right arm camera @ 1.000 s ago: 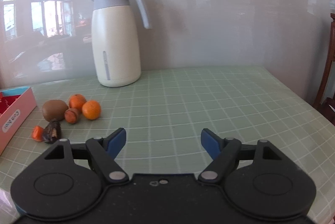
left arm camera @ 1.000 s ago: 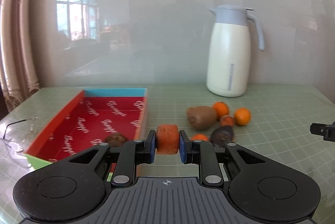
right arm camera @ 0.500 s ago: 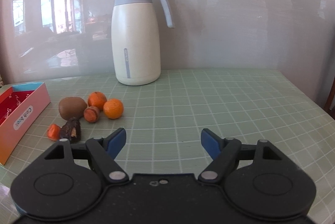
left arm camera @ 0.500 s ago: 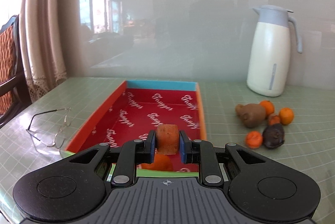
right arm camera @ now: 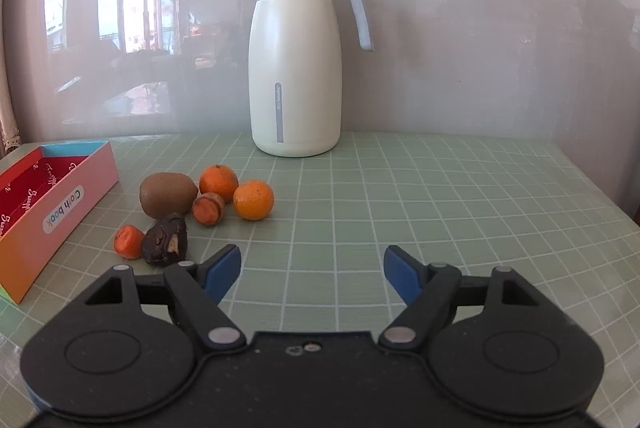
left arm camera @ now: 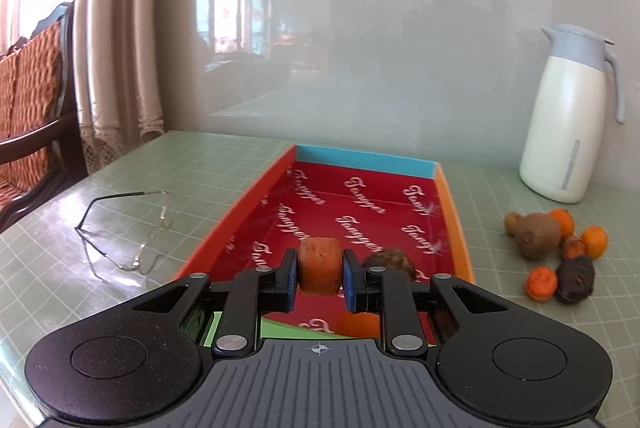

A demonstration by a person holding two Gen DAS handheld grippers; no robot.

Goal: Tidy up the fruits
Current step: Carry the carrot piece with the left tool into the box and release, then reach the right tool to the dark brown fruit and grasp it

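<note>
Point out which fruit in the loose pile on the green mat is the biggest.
The brown fuzzy kiwi, at the pile's left rear nearest the red-lined box. It outsizes the two round oranges, the small orange pieces and the dark shrivelled fruit.

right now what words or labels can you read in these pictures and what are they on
"Cloth book": oval sticker on the pink outer side of the box.
Repeated white script, roughly "Tamper", not sure: red lining inside the box.
Vertical print on the grey strip of the white jug: too small to read.
</note>
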